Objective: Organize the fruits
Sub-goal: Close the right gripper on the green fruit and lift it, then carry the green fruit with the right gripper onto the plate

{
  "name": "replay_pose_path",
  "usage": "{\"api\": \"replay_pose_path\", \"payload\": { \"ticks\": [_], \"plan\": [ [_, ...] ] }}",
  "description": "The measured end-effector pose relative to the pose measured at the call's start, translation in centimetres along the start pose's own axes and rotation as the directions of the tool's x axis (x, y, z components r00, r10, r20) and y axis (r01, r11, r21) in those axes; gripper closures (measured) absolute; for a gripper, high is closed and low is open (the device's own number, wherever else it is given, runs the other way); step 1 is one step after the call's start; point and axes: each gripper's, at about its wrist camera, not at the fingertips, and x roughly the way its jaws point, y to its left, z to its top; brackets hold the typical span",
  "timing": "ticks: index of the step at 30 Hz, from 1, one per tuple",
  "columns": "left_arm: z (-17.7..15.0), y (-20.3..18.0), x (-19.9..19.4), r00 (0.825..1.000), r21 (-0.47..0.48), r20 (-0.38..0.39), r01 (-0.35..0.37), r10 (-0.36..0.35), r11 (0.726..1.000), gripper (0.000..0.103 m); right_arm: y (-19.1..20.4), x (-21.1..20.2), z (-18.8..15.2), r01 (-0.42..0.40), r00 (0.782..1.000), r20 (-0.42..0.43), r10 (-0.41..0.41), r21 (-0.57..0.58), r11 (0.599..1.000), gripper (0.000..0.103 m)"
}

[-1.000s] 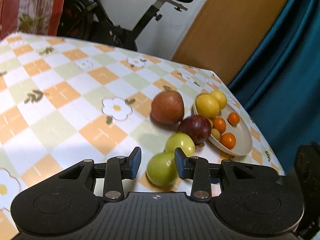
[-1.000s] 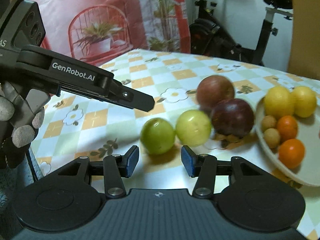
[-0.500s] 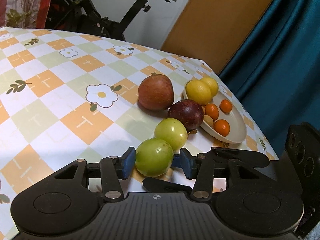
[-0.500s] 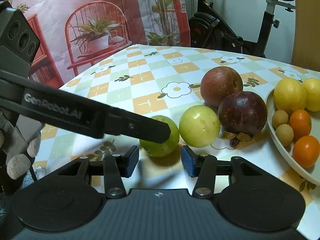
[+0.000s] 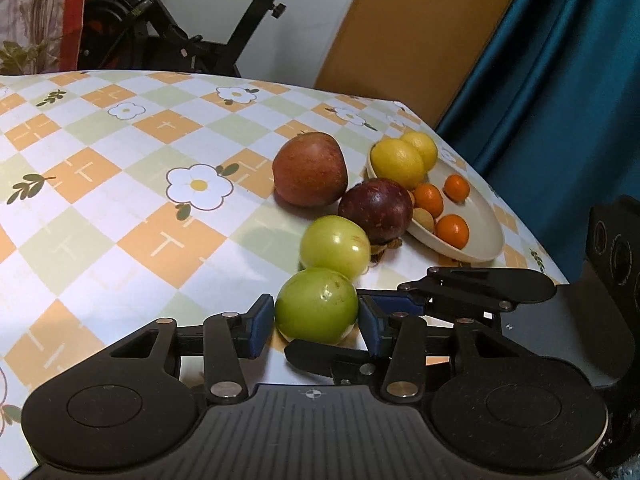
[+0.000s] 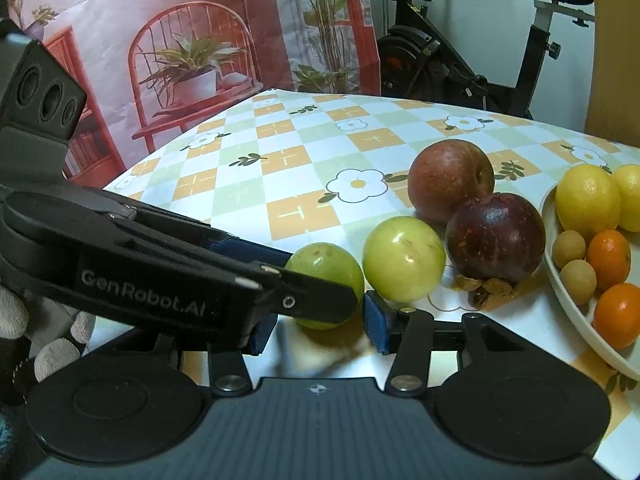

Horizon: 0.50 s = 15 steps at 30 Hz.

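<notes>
Fruit lies in a loose curve on the flower-patterned surface (image 5: 100, 208), and both tools have come at the same end of it. Starting at the left, the left gripper (image 5: 316, 322) has its jaws spread to either side of the nearest green fruit (image 5: 316, 305); the blue pads sit just beside its flanks, with a sliver of gap on the right, so I would call the jaws released, lined up for a squeeze and not yet biting. That fruit sits on the surface, squarely between those jaws, presumably picked because it is the outermost loose piece.

Just beyond the jaws is a second green fruit (image 5: 335, 246), touching or nearly touching the first. Farther out, a dark purple fruit (image 5: 376, 210) and a reddish apple (image 5: 310, 168) lean together. To the right of them stands the cream bowl (image 5: 476, 252), holding two lemons, small oranges and a couple of pale brown fruits, which looks like where the loose ones are bound.

The right gripper (image 6: 320, 326) points at the same green fruit from the other side, jaws parted and holding nothing, the left tool's arm crossing in front of it. It seems to be waiting in support, though two tools crowding one round fruit could nudge it rolling.
</notes>
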Motion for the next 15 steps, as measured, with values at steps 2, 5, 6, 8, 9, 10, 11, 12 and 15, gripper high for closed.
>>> {"api": "replay_pose_path", "payload": {
  "ticks": [2,5,6,8,9,10,11,12,15],
  "plan": [
    [-0.1,-0.1,-0.1,1.000,0.000,-0.007,0.003,-0.003,1.000,0.055,0.0,-0.2,-0.1,-0.007,1.000,-0.004,0.007,0.004,1.000,0.055],
    [-0.1,-0.9,-0.5,1.000,0.019,-0.010,0.001,-0.001,1.000,0.055,0.0,-0.7,-0.3,-0.009,1.000,-0.003,0.009,0.009,1.000,0.055],
    [0.0,-1.2,-0.6,1.000,0.024,-0.009,0.002,-0.002,1.000,0.055,0.0,-0.9,-0.4,-0.008,1.000,0.001,0.008,0.008,1.000,0.055],
    [0.2,-1.9,-0.9,1.000,0.031,-0.006,0.007,-0.006,0.999,0.055,0.0,-1.6,-0.5,-0.007,1.000,0.010,0.007,0.013,1.000,0.055],
    [0.3,-2.3,-1.1,1.000,0.036,-0.004,0.010,-0.010,0.999,0.055,0.0,-2.0,-0.5,-0.008,1.000,0.016,0.008,0.016,1.000,0.055],
    [0.4,-2.7,-1.3,1.000,0.041,-0.003,0.012,-0.012,0.999,0.055,-0.1,-2.5,-0.5,-0.008,1.000,0.023,0.008,0.020,1.000,0.055],
    [0.6,-3.2,-1.4,1.000,0.052,-0.002,0.015,-0.015,0.999,0.055,-0.2,-2.9,-0.5,-0.007,1.000,0.031,0.006,0.024,1.000,0.055],
    [0.9,-3.7,-1.5,1.000,0.064,-0.001,0.018,-0.018,0.998,0.055,-0.3,-3.4,-0.5,-0.004,0.999,0.039,0.003,0.029,1.000,0.055],
    [1.8,-5.5,-1.6,1.000,0.105,0.006,0.024,-0.025,0.994,0.054,-0.7,-5.0,-0.4,0.010,0.998,0.065,-0.013,0.042,0.999,0.055]
  ]
}}
